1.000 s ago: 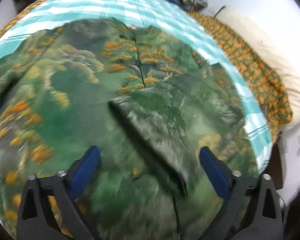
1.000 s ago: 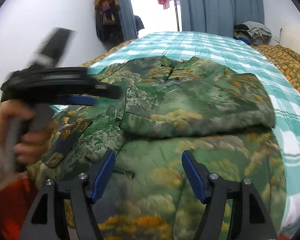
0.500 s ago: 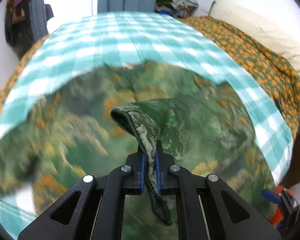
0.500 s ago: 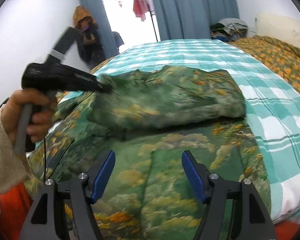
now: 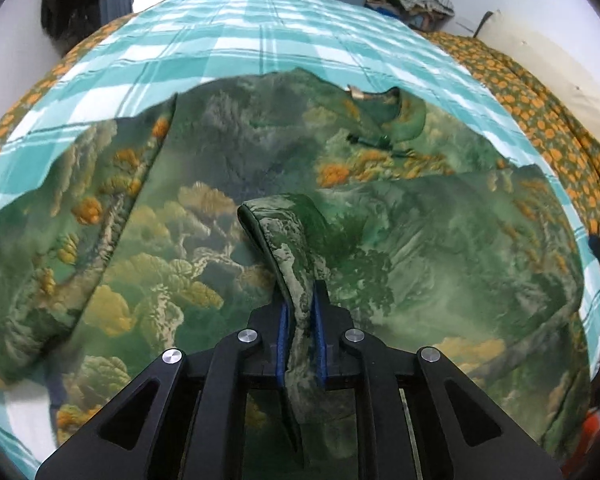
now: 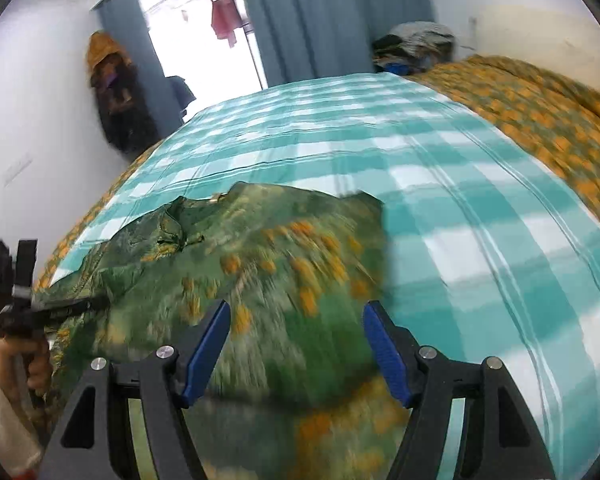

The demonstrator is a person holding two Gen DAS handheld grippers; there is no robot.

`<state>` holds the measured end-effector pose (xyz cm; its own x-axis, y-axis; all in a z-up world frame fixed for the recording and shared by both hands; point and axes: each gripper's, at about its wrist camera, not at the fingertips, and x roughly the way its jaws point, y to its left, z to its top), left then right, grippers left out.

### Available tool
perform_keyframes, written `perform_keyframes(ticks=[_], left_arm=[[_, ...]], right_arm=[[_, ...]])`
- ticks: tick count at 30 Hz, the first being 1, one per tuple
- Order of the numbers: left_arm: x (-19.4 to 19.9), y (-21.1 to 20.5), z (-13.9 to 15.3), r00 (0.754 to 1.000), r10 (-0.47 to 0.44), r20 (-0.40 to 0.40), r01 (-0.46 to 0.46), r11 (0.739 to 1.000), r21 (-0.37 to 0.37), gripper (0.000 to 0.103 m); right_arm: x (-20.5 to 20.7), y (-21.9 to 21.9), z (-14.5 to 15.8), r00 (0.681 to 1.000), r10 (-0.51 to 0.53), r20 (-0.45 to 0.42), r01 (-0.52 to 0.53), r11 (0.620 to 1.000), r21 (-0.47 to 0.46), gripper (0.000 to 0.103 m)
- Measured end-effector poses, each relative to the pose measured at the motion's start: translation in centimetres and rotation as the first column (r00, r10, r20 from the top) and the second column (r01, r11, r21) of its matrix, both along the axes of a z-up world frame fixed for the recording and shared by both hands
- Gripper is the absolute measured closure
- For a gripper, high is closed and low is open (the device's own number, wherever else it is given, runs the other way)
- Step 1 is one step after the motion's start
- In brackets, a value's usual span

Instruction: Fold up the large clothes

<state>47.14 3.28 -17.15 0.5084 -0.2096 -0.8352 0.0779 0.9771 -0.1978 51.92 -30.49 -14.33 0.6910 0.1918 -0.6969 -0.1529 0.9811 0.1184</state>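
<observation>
Clamped now, left gripper (image 5: 300, 344) pinches folded edge of green landscape-print jacket (image 5: 228, 248) on teal checked bed (image 5: 260, 28) | lifted, likely for folding | right gripper (image 6: 296, 352) jaws wide, empty, above jacket

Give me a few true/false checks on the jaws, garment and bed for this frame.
1. The left gripper has its jaws clamped on a fold of the green patterned garment. True.
2. The right gripper holds fabric too. False: its jaws are spread wide, with nothing between them.
3. The garment lies on a teal checked bedsheet. True.
4. The bedsheet is plain white. False: it is teal and white check.
5. An orange-flowered quilt lies on the sheet's right. True.
</observation>
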Motion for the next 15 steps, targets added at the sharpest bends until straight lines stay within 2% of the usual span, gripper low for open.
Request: perform_keyframes(ticks=[2, 4, 5, 6, 9, 12, 13, 15], left_arm=[[0.2, 0.0, -0.4, 1.000, 0.002, -0.001, -0.002, 1.000, -0.002, 0.092], [0.3, 0.2, -0.9, 1.000, -0.002, 0.003, 0.002, 1.000, -0.018, 0.090], [0.1, 0.2, -1.0, 1.000, -0.003, 0.004, 0.003, 1.000, -0.022, 0.089], [0.1, 0.3, -1.3, 1.000, -0.005, 0.006, 0.005, 1.000, -0.027, 0.089], [0.0, 0.6, -1.9, 1.000, -0.003, 0.013, 0.004, 0.999, -0.046, 0.087], [-0.1, 0.8, -2.2, 1.000, -0.003, 0.023, 0.005, 0.999, -0.052, 0.087], [-0.2, 0.8, -2.2, 1.000, -0.003, 0.026, 0.005, 0.999, -0.051, 0.087], [-0.4, 0.8, -2.3, 0.999, -0.002, 0.035, 0.003, 0.999, -0.053, 0.087]], right_arm=[[2.2, 1.8, -2.1, 0.999, 0.035, -0.032, -0.038, 0.995, -0.091, 0.033], [3.8, 2.8, -5.2, 0.992, 0.025, -0.120, -0.044, 0.986, -0.161, 0.033], [4.6, 2.8, -7.1, 0.983, 0.007, -0.184, -0.039, 0.984, -0.172, 0.035], [4.8, 2.7, -8.1, 0.977, -0.002, -0.212, -0.031, 0.988, -0.155, 0.035], [5.0, 2.9, -8.3, 0.975, -0.006, -0.223, -0.029, 0.988, -0.153, 0.035], [5.8, 2.9, -7.8, 0.962, 0.011, -0.273, -0.055, 0.986, -0.156, 0.034], [6.2, 2.9, -7.2, 0.957, 0.013, -0.291, -0.061, 0.986, -0.154, 0.034], [6.8, 2.7, -5.3, 0.966, 0.011, -0.259, -0.048, 0.989, -0.138, 0.035]])
